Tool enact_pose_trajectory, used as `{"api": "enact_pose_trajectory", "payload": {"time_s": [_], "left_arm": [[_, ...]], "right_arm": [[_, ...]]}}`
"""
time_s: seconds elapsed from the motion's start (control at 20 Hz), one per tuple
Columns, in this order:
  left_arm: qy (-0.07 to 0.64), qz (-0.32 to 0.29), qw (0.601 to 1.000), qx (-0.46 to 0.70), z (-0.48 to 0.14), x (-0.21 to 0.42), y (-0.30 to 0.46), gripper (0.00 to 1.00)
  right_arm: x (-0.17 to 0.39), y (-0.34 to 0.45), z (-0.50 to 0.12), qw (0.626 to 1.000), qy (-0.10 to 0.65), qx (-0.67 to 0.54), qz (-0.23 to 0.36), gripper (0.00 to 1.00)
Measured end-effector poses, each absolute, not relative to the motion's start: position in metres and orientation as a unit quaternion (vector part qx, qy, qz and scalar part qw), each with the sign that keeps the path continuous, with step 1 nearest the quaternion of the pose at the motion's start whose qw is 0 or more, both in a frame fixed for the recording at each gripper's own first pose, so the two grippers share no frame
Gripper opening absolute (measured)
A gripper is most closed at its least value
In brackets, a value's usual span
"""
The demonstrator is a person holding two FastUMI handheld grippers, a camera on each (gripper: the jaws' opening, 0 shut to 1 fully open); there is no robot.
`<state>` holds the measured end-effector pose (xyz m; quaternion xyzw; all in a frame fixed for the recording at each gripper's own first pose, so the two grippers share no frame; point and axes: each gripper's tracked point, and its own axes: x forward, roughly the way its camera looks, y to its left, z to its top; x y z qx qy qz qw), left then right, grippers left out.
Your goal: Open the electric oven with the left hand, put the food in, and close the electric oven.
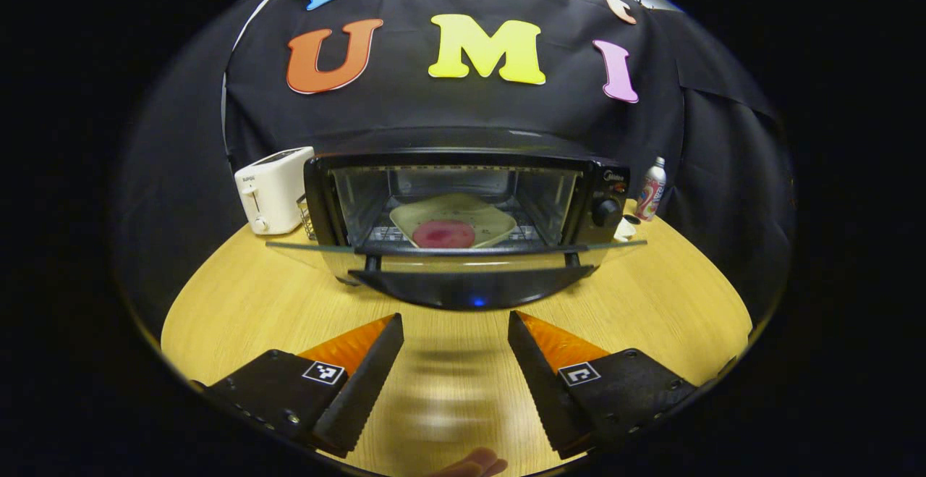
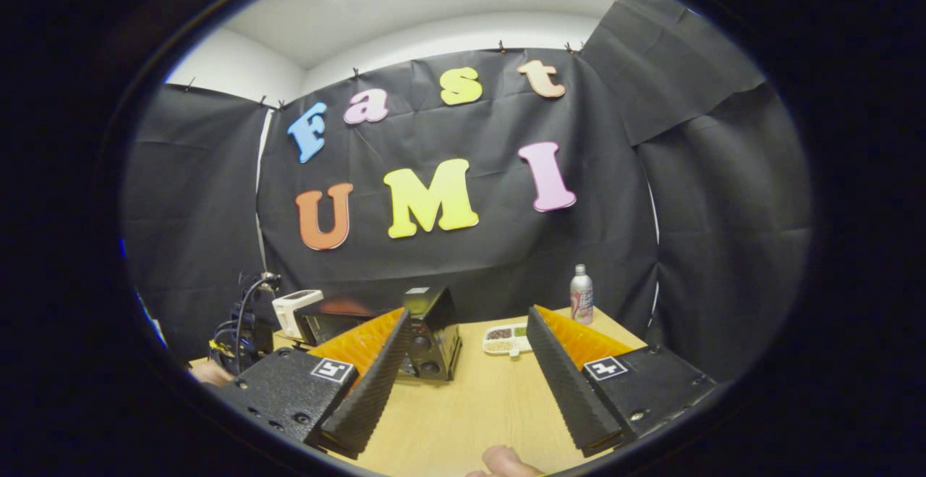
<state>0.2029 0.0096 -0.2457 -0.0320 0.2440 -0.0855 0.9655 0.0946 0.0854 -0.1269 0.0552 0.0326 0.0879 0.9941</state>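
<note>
Electric oven door hangs open before the left claw, spread wide, empty; right claw likewise.

Plate inside oven, toaster left

Small brand marks are showing on the white toaster, the oven and the far-right bottle, all too small to read.

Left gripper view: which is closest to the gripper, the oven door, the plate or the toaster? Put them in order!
From the left gripper:
1. Oven door, open flat, straight ahead.
2. Plate, inside the oven on the rack.
3. Toaster, far back on the left.
</note>
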Motion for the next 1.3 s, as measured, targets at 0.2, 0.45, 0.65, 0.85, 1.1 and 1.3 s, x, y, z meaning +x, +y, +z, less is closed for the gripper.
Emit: {"api": "enact_pose_trajectory", "payload": {"time_s": [0.2,0.45,0.65,0.85,1.1,1.3], "left_arm": [[0.223,-0.087,0.970,-0.046,-0.233,0.228,0.010,0.91],[0.173,-0.075,0.980,-0.062,-0.211,0.246,0.014,0.92],[0.134,-0.063,0.987,-0.067,-0.184,0.203,0.025,0.90],[0.094,-0.057,0.991,-0.073,-0.142,0.149,0.029,0.93],[0.065,-0.039,0.996,-0.042,-0.094,0.088,0.039,0.94],[0.038,-0.013,0.998,-0.040,-0.065,0.044,0.048,0.94]], "right_arm": [[0.084,0.075,-0.120,0.995,0.026,0.050,0.078,0.95],[0.062,0.065,-0.103,0.995,0.011,0.060,0.074,0.95],[0.040,0.066,-0.097,0.995,0.011,0.062,0.080,0.96],[0.016,0.064,-0.090,0.995,0.016,0.059,0.079,0.95],[0.001,0.057,-0.067,0.998,-0.009,0.027,0.059,0.96],[0.000,0.063,-0.062,0.997,-0.005,0.036,0.066,0.96]]}}
